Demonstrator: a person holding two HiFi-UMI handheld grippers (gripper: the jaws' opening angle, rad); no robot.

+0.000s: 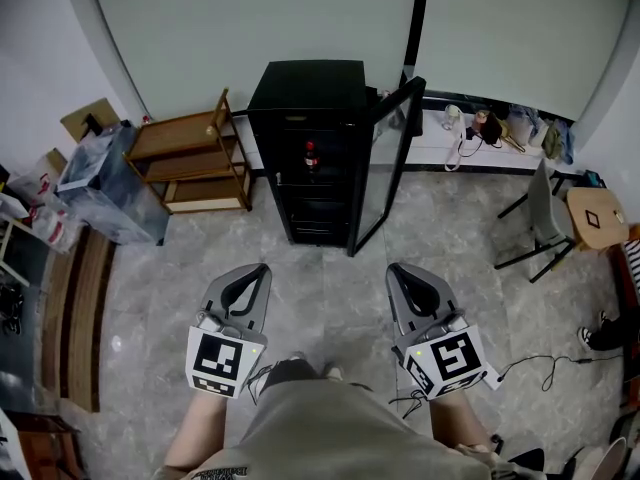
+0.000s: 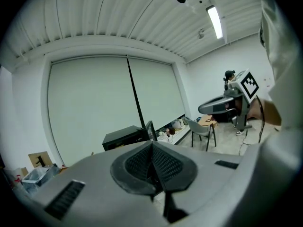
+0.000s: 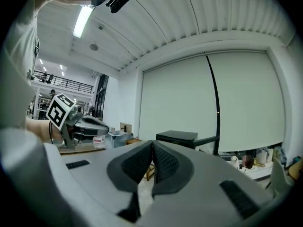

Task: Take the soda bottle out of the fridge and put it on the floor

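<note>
A small black fridge [image 1: 305,88] stands by the wall at the far side of the room, and its glass door [image 1: 385,168] hangs wide open to the right. Inside, on a high shelf, a dark soda bottle with a red top [image 1: 311,158] stands straight up. It is in the fridge, not on the grey stone floor [image 1: 320,258]. The person stands well back from the fridge and holds both tools out in front, above the floor. The left gripper [image 1: 263,269] points toward the fridge, and in its own view its two black ribbed jaws are pressed together with nothing between them. The right gripper [image 1: 394,269] points the same way, and its jaws are pressed together too, also with nothing between them. Both grippers are far from the bottle and do not touch the fridge. The two grippers are apart from each other, one on each side of the person. Just to the left of the fridge is a brown wooden shelf rack [image 1: 195,158], and next to that sits a see-through plastic box [image 1: 105,183]. On the right, a grey chair with black legs [image 1: 540,218] stands near the wall, and a thin black cable [image 1: 540,363] lies on the floor.
</note>
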